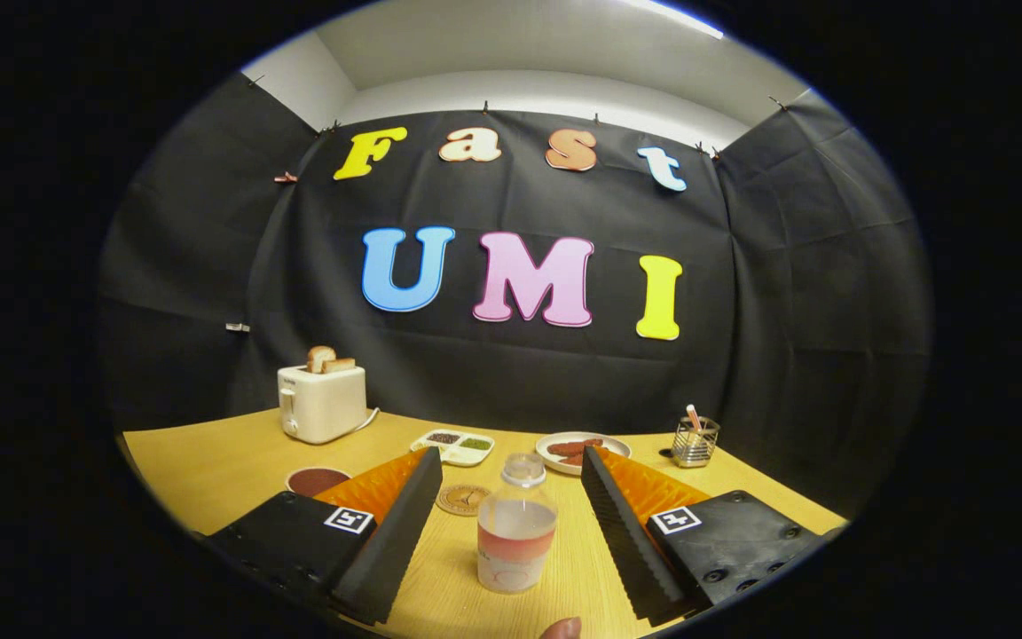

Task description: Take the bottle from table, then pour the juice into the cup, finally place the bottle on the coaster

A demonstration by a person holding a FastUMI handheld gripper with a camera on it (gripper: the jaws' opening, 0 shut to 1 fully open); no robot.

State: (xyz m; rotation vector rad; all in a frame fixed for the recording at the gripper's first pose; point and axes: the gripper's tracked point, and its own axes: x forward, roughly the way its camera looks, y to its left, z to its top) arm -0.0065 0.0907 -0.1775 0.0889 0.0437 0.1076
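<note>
Beneath the fingers spreads a wooden tabletop (209, 461), with a toaster (323, 401) holding bread far beyond the left finger. Between the fingers, spread wide and touching nothing, stands the capped bottle (516, 524) upright, apart from both. Beyond it lie a plate (582, 451) and a divided dish (453, 446). Left of the bottle, beside the left finger's tip, lies the round coaster (463, 499), and a dark cup (316, 480) sits beyond that finger

wood-grain table (209, 470): bottle (516, 524) upright near centre, round coaster (463, 499) just far-left of it, cup (317, 481) further left. Far row: toaster (322, 401) left, divided tray (453, 446), plate (582, 451) of food, wire holder (695, 441) right.
</note>
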